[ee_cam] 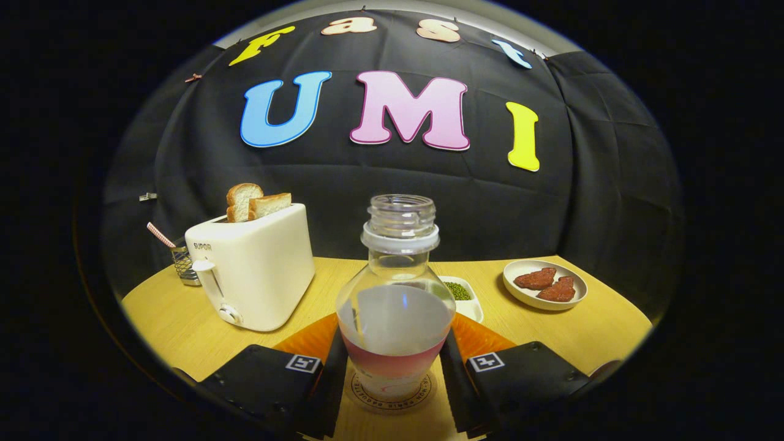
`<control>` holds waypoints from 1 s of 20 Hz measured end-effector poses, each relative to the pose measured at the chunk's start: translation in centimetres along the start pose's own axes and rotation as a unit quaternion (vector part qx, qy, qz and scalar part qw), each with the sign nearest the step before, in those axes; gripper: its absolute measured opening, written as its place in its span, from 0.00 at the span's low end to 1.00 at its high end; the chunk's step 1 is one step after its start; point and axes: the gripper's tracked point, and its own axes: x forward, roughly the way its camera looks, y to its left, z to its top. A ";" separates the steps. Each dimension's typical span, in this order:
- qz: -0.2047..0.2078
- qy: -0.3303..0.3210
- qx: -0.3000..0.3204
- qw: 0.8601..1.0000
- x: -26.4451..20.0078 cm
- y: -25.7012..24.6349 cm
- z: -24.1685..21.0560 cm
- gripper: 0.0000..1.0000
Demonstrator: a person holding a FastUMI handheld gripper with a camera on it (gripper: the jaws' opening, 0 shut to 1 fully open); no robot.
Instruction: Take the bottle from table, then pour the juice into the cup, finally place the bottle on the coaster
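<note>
At lower centre of the frame, the gripper fingers press both sides of the uncapped, upright bottle resting on a round coaster, suggesting only release remains.

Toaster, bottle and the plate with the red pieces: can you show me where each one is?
Toaster [260, 275], gripper view, on its white front side.
Bottle [397, 318], gripper view, on its clear belly, between the gripper's [392, 367] fingers.
Plate [517, 293], gripper view, on its white rim, beyond the fingers.
</note>
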 end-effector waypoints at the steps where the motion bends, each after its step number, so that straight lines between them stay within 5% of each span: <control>1: -0.002 0.001 0.000 1.000 0.0 -0.1 -0.1 0.72; 9: -0.011 0.006 -0.005 1.000 -0.3 -0.4 -0.1 0.79; 12: -0.013 0.023 -0.011 1.000 -1.3 -0.4 -0.4 0.98; 20: 0.003 0.055 -0.039 0.998 -8.3 -0.9 1.1 0.97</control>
